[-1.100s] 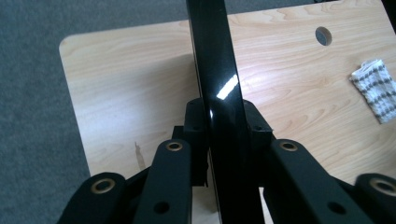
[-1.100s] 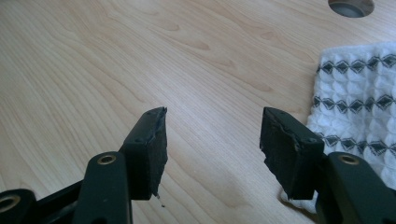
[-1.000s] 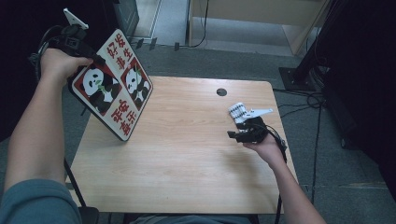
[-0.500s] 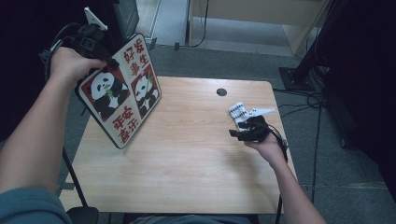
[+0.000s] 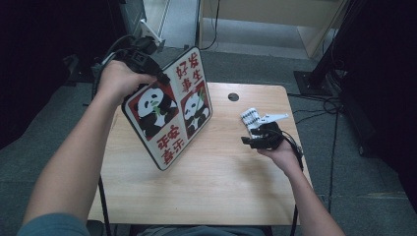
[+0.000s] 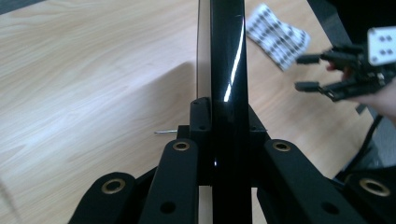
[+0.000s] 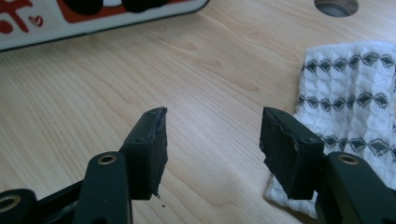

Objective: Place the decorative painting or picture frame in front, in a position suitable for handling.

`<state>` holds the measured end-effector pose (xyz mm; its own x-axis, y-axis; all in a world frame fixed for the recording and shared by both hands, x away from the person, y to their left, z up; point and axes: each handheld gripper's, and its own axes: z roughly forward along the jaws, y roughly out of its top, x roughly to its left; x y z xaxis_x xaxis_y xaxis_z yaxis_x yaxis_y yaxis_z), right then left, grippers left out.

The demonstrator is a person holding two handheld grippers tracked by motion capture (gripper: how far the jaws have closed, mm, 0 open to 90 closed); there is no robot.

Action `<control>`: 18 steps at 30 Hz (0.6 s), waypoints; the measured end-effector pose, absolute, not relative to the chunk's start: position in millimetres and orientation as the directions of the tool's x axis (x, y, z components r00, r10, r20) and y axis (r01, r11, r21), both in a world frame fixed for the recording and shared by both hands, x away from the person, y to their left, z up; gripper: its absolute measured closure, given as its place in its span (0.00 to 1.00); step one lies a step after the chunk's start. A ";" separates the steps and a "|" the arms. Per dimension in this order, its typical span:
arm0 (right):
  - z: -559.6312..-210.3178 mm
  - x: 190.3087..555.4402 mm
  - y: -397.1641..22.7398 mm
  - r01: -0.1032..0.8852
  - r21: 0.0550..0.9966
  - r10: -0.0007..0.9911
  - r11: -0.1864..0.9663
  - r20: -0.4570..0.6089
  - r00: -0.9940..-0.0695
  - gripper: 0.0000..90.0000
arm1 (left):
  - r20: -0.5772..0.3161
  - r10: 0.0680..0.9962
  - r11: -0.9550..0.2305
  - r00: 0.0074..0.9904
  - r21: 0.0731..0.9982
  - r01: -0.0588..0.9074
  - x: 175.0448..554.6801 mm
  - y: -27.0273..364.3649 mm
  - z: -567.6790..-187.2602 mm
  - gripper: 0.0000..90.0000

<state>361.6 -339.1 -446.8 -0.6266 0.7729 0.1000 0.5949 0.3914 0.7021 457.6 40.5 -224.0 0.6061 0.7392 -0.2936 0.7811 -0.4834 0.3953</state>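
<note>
A flat board (image 5: 169,110) printed with two pandas and red characters hangs tilted over the left part of the wooden table (image 5: 221,187). My left gripper (image 5: 158,77) is shut on its upper edge. In the left gripper view the board's dark rim (image 6: 226,56) runs straight up between the jaws of the left gripper (image 6: 226,128). My right gripper (image 5: 251,140) rests low at the table's right side, open with nothing between its pads (image 7: 152,140). A white cloth with a dark diamond pattern (image 5: 250,117) lies just beyond it, close to the right pad (image 7: 287,144).
A round cable hole (image 5: 233,97) sits in the table near its far edge. Cables trail over the grey floor (image 5: 344,162) to the right of the table. A dark stand (image 5: 319,73) rises at the far right. Bare wood lies in front of the board.
My left hand has carried the board to the right, from past the table's left corner to over its left half. The right hand has kept still.
</note>
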 end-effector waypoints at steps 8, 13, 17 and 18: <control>-449.0 362.4 -339.9 0.599 0.696 0.774 0.396 0.098 -0.626 0.48 | -0.289 0.688 -0.543 0.666 0.404 0.736 444.7 6.7 -227.7 0.90; -447.2 359.1 -338.3 0.593 0.699 0.770 0.400 0.094 -0.631 0.48 | -0.287 0.679 -0.555 0.675 0.400 0.729 437.1 -3.1 -231.9 0.90; -446.6 358.9 -338.3 0.592 0.702 0.772 0.395 0.097 -0.629 0.48 | -0.287 0.668 -0.565 0.686 0.404 0.719 433.2 -9.0 -236.1 0.90; -446.9 359.2 -338.3 0.594 0.701 0.771 0.395 0.099 -0.629 0.48 | -0.294 0.667 -0.563 0.685 0.405 0.721 433.3 -9.4 -237.9 0.90</control>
